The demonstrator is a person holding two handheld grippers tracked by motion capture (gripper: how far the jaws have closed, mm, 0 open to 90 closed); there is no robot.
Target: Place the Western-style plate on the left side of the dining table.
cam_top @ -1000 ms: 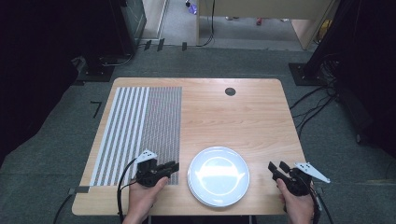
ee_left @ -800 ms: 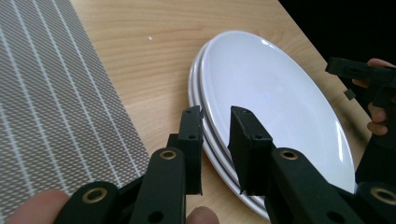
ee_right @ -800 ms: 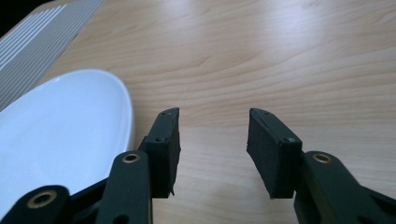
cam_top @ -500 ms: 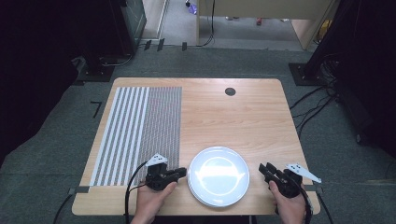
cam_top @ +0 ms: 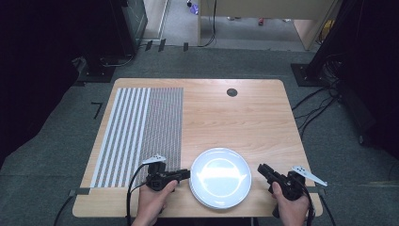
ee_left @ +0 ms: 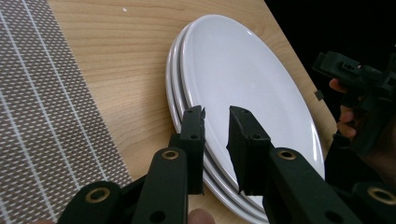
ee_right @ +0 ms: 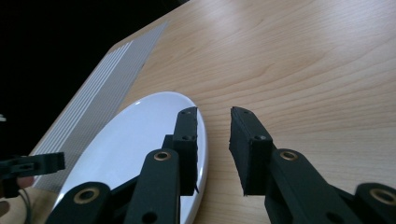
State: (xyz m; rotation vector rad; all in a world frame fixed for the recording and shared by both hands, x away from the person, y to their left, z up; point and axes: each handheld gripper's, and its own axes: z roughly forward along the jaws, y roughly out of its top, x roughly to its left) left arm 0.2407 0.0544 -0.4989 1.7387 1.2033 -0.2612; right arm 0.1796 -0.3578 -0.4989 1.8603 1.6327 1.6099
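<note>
We've got the left gripper clamped on the rim of the top plate at the table's near edge. The right gripper has just been closing, jaws slightly apart beside the rim with nothing held. With 2 plates stacked, a 1-sided pinch could slip.

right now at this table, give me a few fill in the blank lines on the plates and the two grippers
1. The white plates lie in a ____ on the wooden table.
2. The left gripper has its jaws at the plates' ____.
3. The striped mat lies on the plates' ____ side in the high view.
4. The right gripper holds ____.

Missing words: stack; rim; left; nothing
</note>
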